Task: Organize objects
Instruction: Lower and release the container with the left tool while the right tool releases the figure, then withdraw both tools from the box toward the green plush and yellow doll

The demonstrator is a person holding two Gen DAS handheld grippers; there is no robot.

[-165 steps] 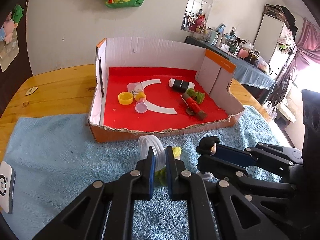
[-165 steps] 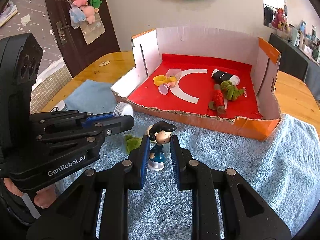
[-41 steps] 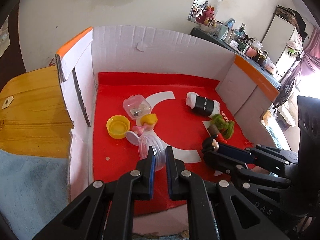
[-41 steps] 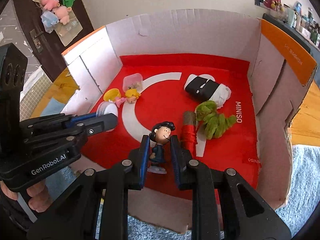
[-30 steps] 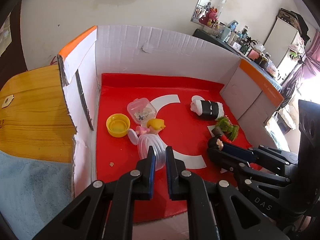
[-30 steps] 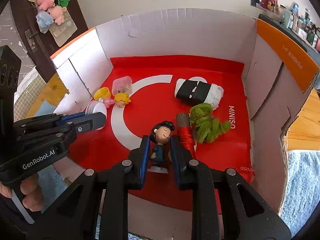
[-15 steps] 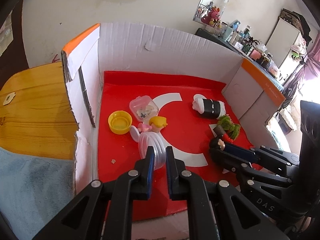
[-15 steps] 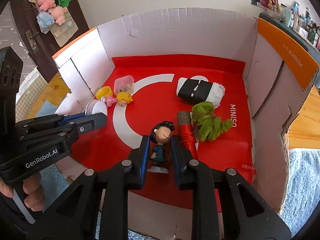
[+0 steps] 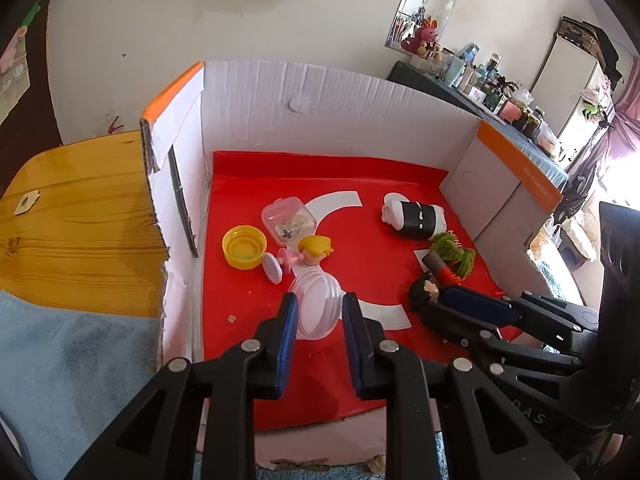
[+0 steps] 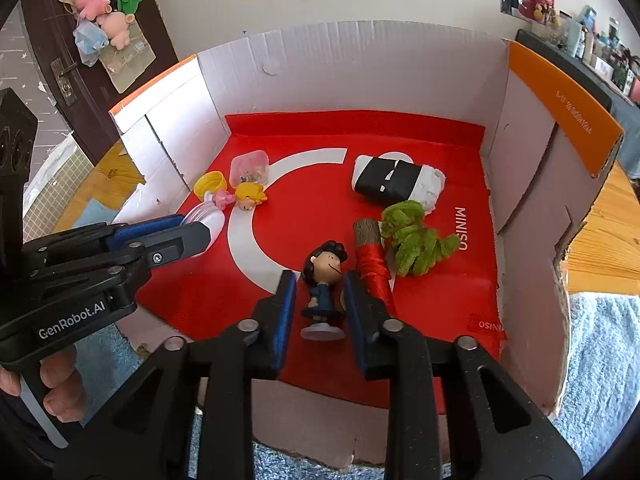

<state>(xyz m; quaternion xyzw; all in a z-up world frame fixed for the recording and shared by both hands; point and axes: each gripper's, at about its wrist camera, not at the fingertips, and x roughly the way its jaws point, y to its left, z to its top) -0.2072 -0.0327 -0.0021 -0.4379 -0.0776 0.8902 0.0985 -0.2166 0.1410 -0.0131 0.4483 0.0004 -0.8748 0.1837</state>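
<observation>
Both grippers are inside the cardboard box (image 9: pixel 320 92) with the red floor. My left gripper (image 9: pixel 317 308) is open, its jaws parted around a clear plastic lid (image 9: pixel 316 304) that rests on the red floor. It also shows in the right wrist view (image 10: pixel 204 220). My right gripper (image 10: pixel 319 288) is open around a dark-haired figurine in blue (image 10: pixel 324 280), which stands between the jaws. The figurine also shows in the left wrist view (image 9: pixel 424 292).
On the box floor lie a yellow cap (image 9: pixel 244 247), a clear small case (image 9: pixel 289 221), a blonde pink figurine (image 9: pixel 308 251), a black-and-white roll (image 9: pixel 414 216), a green plush (image 10: pixel 416 240) and a red-wrapped stick (image 10: pixel 370 260). A blue towel (image 9: pixel 60 360) covers the wooden table (image 9: pixel 80 216).
Both grippers have opened: the left let go of the clear lid and the right let go of the figurine, both now resting on the box floor.
</observation>
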